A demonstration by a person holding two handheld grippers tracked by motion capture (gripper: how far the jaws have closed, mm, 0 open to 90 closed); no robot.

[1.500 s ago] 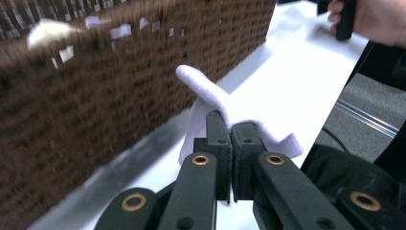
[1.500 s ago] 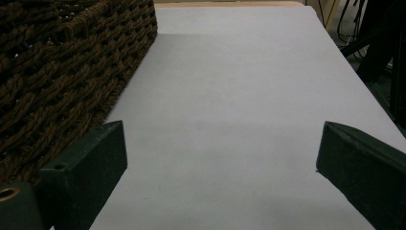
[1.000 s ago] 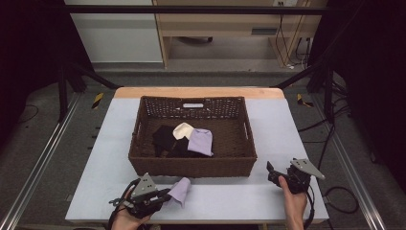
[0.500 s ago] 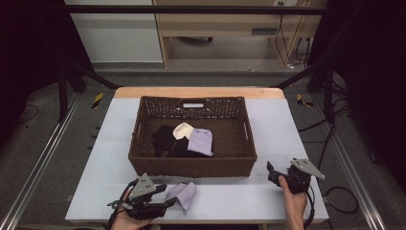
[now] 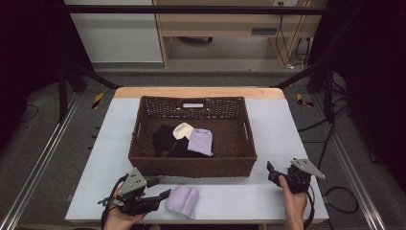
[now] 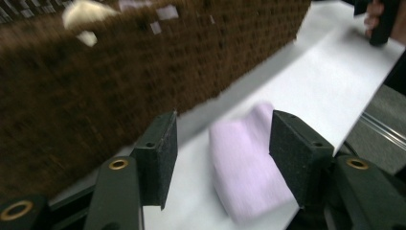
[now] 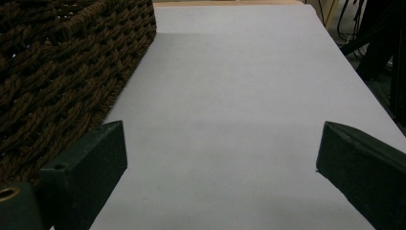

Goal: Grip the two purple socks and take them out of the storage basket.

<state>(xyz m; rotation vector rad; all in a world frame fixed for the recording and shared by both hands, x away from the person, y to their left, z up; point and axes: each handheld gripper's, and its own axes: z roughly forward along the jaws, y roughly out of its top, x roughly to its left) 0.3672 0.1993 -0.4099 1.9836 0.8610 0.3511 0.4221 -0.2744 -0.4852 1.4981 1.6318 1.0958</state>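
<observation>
The left gripper (image 5: 160,188) has just been opening its jaws, which now stand spread and clear above the folded lilac cloth (image 5: 183,200) lying on the white table (image 5: 239,201) just in front of the wicker basket (image 5: 191,165). So the cloth looks freshly set down. The right gripper (image 5: 273,172) waits near the basket's corner, jaws wide and empty; next probably comes another piece from the basket.

The right gripper (image 7: 220,167) has its two dark fingers (image 7: 84,175) spread wide apart over the bare pale bench (image 7: 239,96), nothing between them. The brown wicker basket (image 7: 57,62) wall stands just beside the left-hand finger.
</observation>
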